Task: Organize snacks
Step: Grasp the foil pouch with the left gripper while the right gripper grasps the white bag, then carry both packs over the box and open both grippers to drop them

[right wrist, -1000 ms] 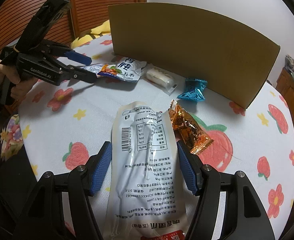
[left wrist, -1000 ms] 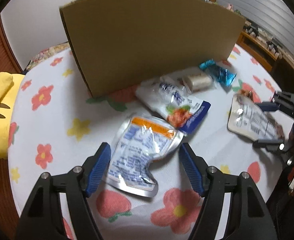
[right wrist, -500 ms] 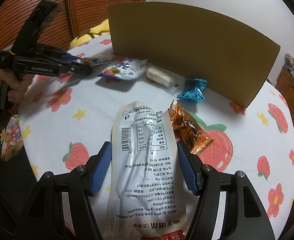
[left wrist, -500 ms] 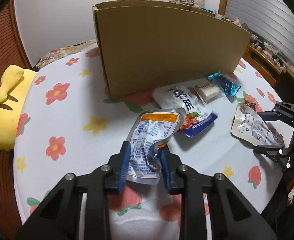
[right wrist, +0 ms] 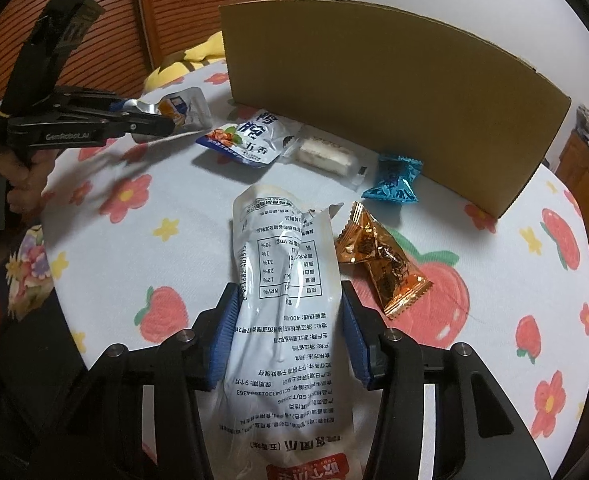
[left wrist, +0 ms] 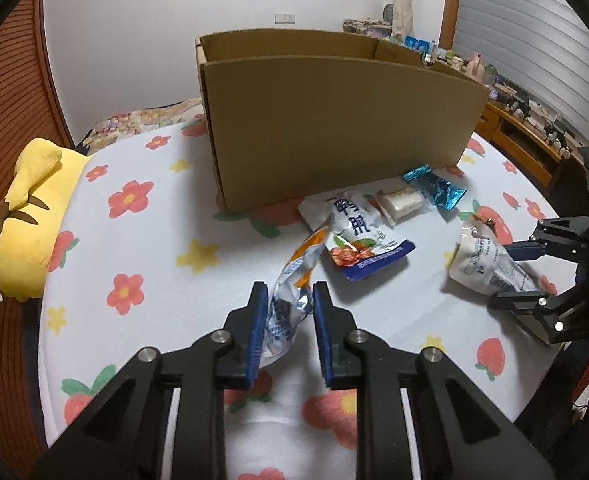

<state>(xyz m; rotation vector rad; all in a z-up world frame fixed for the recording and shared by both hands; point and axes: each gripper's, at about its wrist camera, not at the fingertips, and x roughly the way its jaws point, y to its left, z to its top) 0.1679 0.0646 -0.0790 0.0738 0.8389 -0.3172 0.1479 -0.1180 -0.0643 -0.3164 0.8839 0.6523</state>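
Left gripper pinches a crumpled foil pouch, light and slippery; right gripper fingers press the floppy white vacuum pack mid-body

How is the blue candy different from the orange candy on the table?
The blue candy has a shiny blue wrapper; the orange candy has a shiny orange-gold one. The blue candy lies right by the cardboard box; the orange candy lies nearer the right gripper, beside the white pouch. Both are small, twisted-end sweets resting untouched on the tablecloth.
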